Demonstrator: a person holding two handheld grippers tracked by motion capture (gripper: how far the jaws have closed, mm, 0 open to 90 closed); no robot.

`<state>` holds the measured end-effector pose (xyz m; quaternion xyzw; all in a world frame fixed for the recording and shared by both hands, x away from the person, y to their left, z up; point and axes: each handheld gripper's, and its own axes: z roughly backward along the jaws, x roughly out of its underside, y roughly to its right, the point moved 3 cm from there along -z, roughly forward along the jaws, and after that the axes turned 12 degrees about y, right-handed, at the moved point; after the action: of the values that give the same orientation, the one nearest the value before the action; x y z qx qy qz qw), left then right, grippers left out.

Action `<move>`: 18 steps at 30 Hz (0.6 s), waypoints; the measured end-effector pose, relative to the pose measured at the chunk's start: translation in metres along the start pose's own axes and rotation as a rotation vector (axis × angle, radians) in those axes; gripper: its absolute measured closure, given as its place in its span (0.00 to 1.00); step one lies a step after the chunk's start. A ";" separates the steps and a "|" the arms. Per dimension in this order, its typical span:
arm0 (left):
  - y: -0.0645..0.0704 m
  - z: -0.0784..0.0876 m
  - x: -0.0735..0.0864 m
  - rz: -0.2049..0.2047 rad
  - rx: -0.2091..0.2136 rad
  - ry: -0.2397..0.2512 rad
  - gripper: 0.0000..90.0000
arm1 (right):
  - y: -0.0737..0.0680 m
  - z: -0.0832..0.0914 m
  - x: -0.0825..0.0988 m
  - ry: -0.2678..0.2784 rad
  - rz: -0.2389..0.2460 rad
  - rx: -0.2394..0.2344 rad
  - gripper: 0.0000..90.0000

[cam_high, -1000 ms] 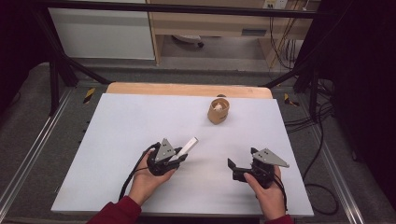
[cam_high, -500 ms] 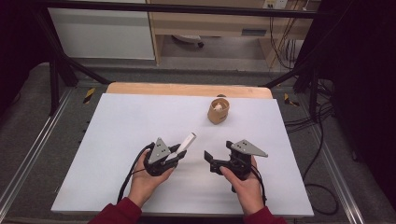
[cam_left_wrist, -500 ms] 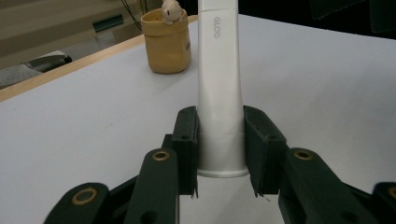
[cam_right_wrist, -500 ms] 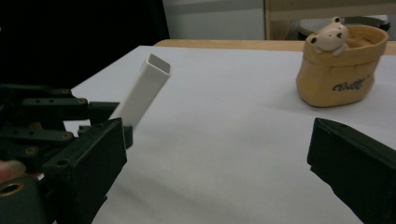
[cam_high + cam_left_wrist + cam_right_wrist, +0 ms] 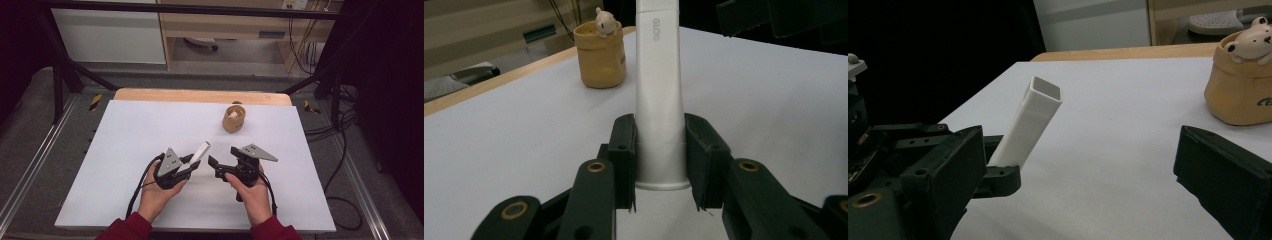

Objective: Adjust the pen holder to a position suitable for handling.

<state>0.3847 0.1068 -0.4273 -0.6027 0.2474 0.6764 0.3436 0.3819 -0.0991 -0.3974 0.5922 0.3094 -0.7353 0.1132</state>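
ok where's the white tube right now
The white tube is clamped in the left tongs, near the table's front middle, angled toward the tan bear pot.

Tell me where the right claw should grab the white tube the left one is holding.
Take the white tube near its open upper end, the free length above the left claw, which clamps its base. It has flat sides and tilts up toward the far right, so the open right claw should probably come from its own side, jaws across two opposite faces.
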 end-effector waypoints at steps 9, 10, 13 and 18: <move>0.000 0.004 -0.006 0.013 -0.014 0.036 0.75 | -0.012 -0.005 -0.006 0.014 -0.010 -0.027 0.08; 0.000 0.004 -0.006 0.011 -0.016 0.040 0.75 | -0.013 -0.006 -0.007 0.017 -0.010 -0.030 0.08; 0.001 0.006 -0.008 0.015 -0.022 0.053 0.75 | -0.017 -0.008 -0.012 0.028 -0.012 -0.035 0.08; 0.001 0.008 -0.011 0.019 -0.029 0.070 0.75 | -0.024 -0.012 -0.017 0.042 -0.026 -0.054 0.11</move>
<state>0.3794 0.1103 -0.4158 -0.6286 0.2551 0.6616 0.3193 0.3830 -0.0763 -0.3750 0.6002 0.3391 -0.7155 0.1129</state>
